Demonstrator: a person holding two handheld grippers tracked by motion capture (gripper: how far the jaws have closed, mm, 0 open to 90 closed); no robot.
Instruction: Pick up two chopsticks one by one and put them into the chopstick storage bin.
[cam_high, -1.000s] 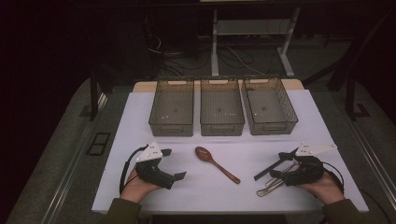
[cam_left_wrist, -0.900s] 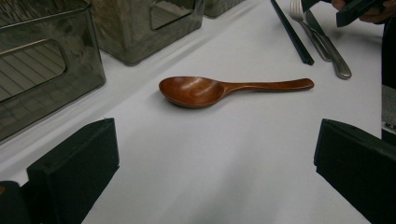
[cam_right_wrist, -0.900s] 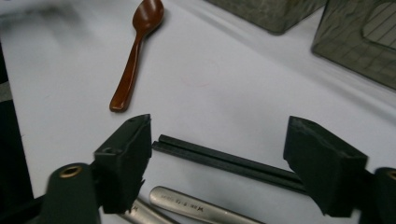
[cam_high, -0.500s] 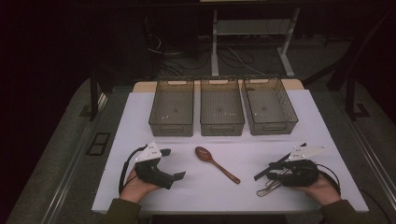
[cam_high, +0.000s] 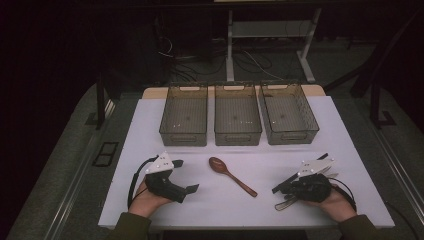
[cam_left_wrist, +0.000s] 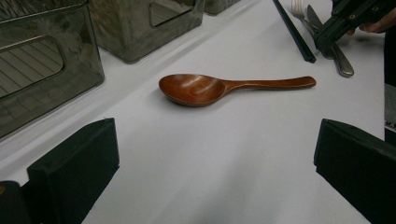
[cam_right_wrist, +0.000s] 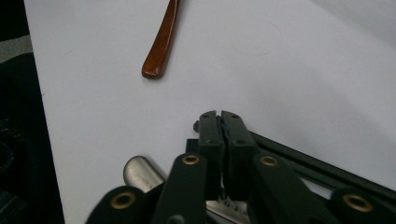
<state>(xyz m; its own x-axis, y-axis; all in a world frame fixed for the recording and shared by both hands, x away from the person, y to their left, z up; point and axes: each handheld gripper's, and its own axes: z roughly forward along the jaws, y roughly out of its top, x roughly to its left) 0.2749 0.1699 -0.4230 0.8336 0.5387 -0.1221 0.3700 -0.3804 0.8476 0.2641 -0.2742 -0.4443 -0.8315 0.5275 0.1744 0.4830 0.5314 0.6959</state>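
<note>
White table top (cam_high: 350, 140) seen. Three clear bins (cam_high: 237, 114) set side by side at far edge. Wooden spoon (cam_high: 232, 175) laid near centre. Metal cutlery (cam_high: 286, 202) and dark chopsticks (cam_left_wrist: 293, 31) laid near right.

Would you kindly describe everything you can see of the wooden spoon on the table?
The spoon is one piece of glossy reddish-brown wood: an oval bowl, hollow side up, narrowing to a slim handle with a rounded end. It lies flat on the white table in front of the middle bin, bowl nearer the bins, handle angled toward the person's right. Nothing touches it.
</note>
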